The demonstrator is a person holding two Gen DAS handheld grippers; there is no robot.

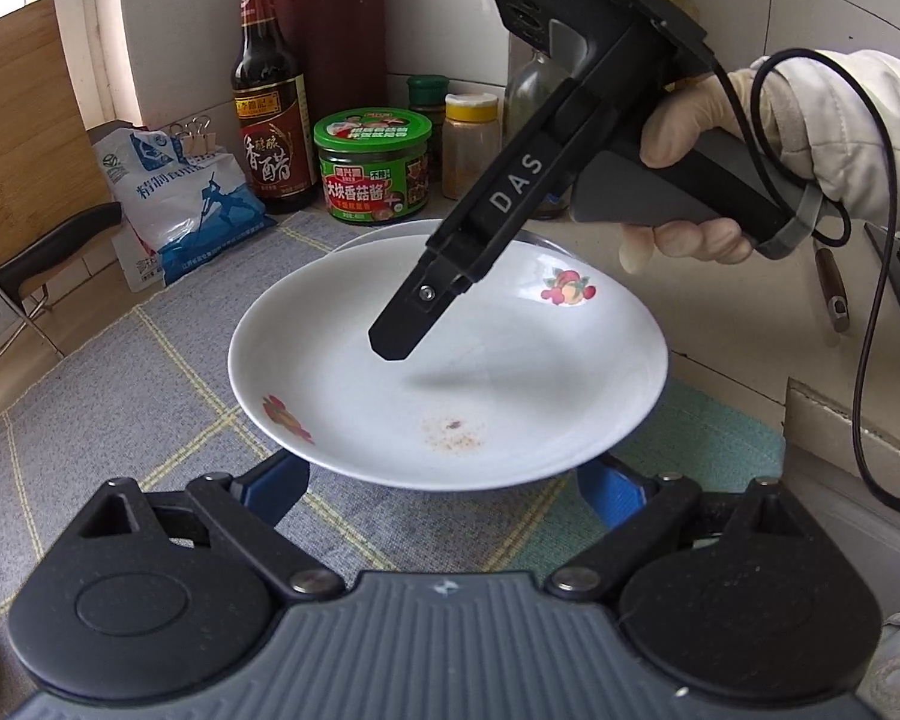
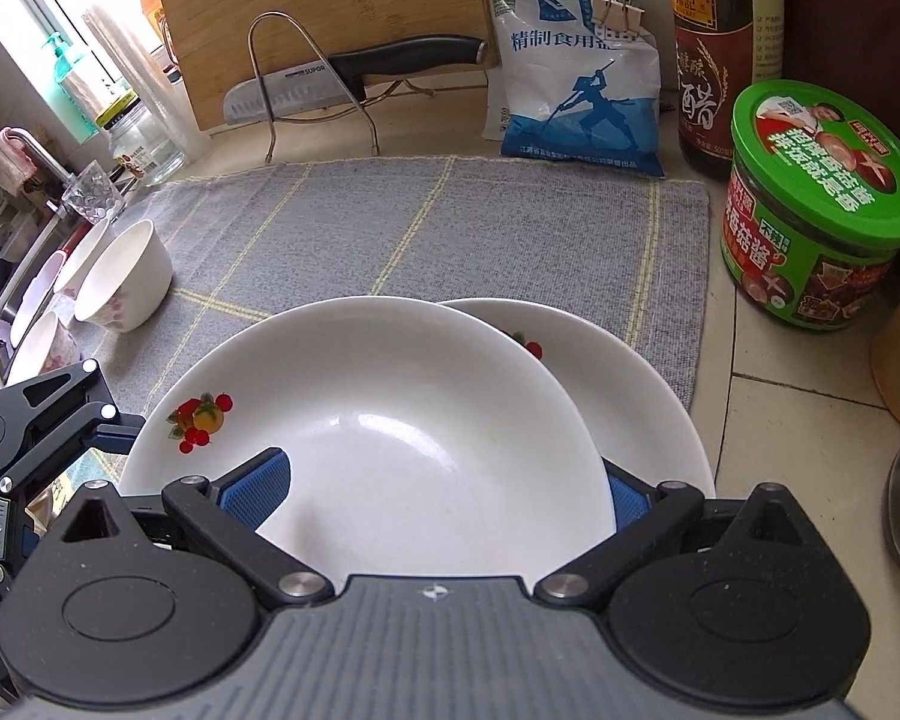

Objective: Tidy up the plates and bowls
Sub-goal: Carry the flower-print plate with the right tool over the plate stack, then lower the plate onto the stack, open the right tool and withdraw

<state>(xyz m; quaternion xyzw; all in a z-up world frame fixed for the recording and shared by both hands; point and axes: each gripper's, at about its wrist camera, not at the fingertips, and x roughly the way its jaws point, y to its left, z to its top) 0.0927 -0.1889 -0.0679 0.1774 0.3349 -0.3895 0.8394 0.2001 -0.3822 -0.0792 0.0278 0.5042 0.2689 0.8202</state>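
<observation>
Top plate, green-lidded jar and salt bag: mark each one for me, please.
top plate [image 2: 390, 420], right wrist view, on its bare white centre.
green-lidded jar [image 2: 822, 168], right wrist view, on the printed lid.
salt bag [image 1: 192, 198], left wrist view, on its blue-and-white front.

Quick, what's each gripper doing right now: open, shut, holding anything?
Left gripper: open wide, tips hidden under the top plate near rim, clamping nothing.
Right gripper: open, jaws either side of that plate's rim, not pinching it.
</observation>
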